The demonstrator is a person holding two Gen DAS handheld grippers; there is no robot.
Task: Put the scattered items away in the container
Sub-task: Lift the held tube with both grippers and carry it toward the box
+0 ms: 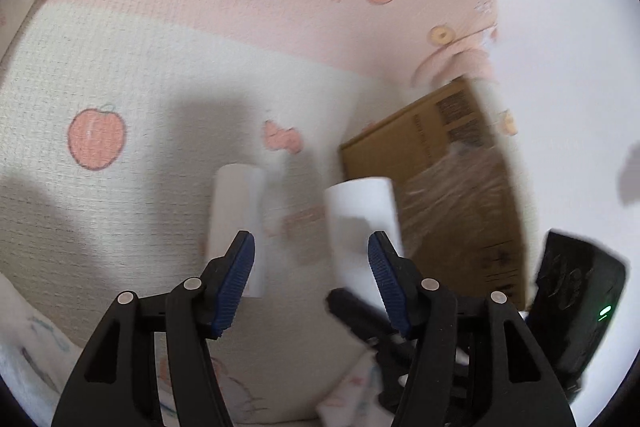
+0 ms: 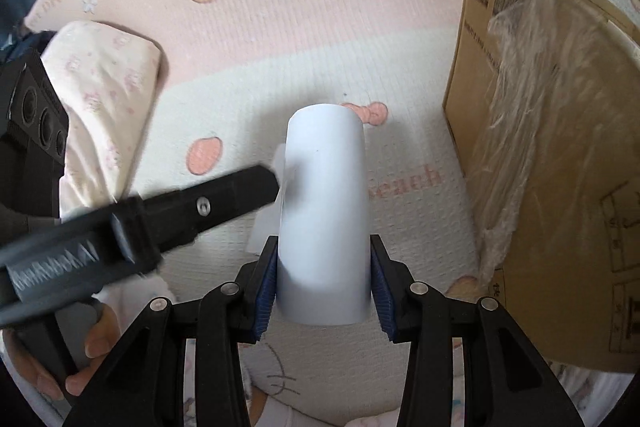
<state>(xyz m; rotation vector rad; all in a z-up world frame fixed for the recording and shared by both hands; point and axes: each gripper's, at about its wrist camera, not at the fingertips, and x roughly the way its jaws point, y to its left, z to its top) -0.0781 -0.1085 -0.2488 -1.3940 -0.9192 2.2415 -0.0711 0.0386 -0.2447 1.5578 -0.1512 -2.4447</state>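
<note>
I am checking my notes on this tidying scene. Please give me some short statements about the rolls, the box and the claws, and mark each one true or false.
1. The right claw holds a white roll between its pads. True.
2. The left claw grips a second white roll. False: its pads stand apart with nothing between them; that roll lies on the mat beyond.
3. The cardboard box has clear plastic film on it. True.
4. The mat is plain grey. False: it is pink and cream, printed with peaches and a cartoon cat.
5. The held roll is already inside the box. False: it is outside it, over the mat.
</note>
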